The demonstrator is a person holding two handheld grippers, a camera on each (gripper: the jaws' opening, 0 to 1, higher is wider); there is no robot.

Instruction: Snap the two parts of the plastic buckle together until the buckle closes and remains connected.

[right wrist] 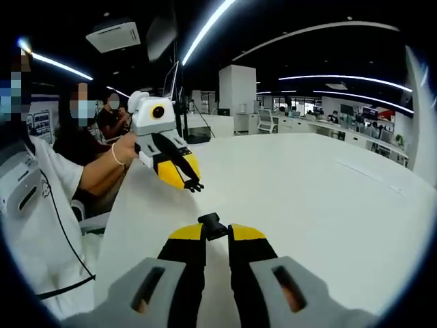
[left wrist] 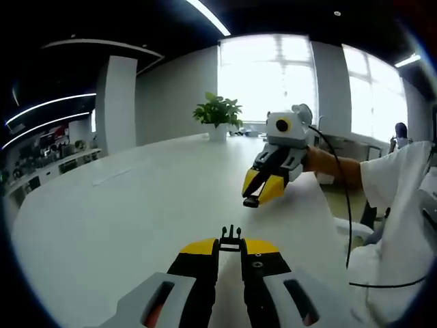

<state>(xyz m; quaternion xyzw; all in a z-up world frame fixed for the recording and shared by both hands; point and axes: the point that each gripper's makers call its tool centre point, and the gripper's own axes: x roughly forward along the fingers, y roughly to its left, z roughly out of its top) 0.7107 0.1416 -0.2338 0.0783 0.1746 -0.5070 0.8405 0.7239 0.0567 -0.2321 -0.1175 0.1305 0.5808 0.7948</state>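
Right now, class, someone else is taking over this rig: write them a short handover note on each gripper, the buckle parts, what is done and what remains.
Left gripper: jaws shut on the pronged buckle part, held above the table.
Right gripper: jaws shut on the socket part, also in the air.
Done: both parts picked up, one per gripper, facing each other with a clear gap between them.
Left: line up prongs with socket, push together until they snap, check they stay joined, keep both in view.
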